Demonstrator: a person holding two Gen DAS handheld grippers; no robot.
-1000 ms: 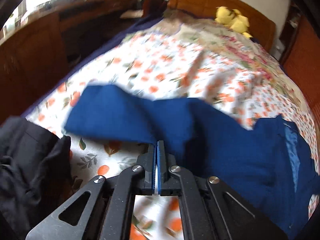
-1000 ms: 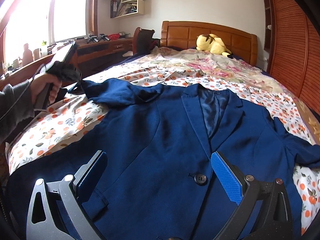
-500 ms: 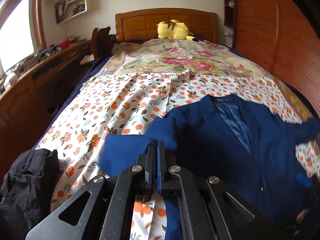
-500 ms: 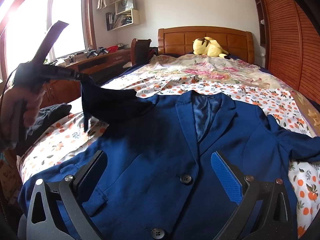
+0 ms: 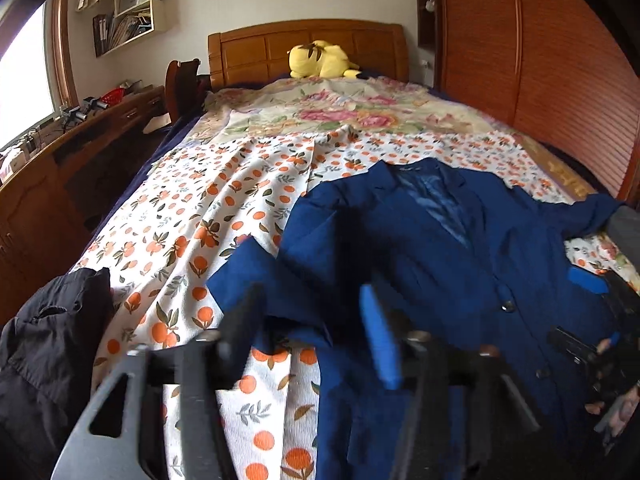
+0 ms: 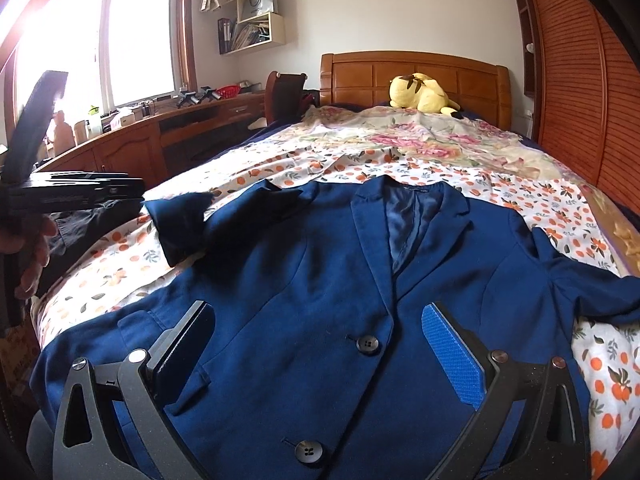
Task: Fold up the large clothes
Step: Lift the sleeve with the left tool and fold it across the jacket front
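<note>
A navy blue blazer (image 6: 320, 280) lies face up on the bed, collar toward the headboard, buttons down its front. It also shows in the left wrist view (image 5: 440, 264). Its left sleeve (image 6: 188, 220) is bent back toward the body and lies loose; the same sleeve (image 5: 260, 280) shows just ahead of my left gripper. My left gripper (image 5: 312, 320) is open and empty above that sleeve. My right gripper (image 6: 320, 344) is open and empty, low over the blazer's front near the buttons. The right sleeve (image 6: 592, 292) trails off to the right.
A black garment (image 5: 44, 360) is heaped at the bed's left edge. A yellow plush toy (image 6: 420, 94) sits by the wooden headboard (image 6: 400, 76). A wooden desk (image 6: 168, 136) runs along the left, a slatted wardrobe (image 6: 580, 80) along the right.
My left gripper was shut on the left sleeve and carried it over toward the blazer's body. It has opened and the sleeve has dropped onto the bed. My right gripper stayed open.
</note>
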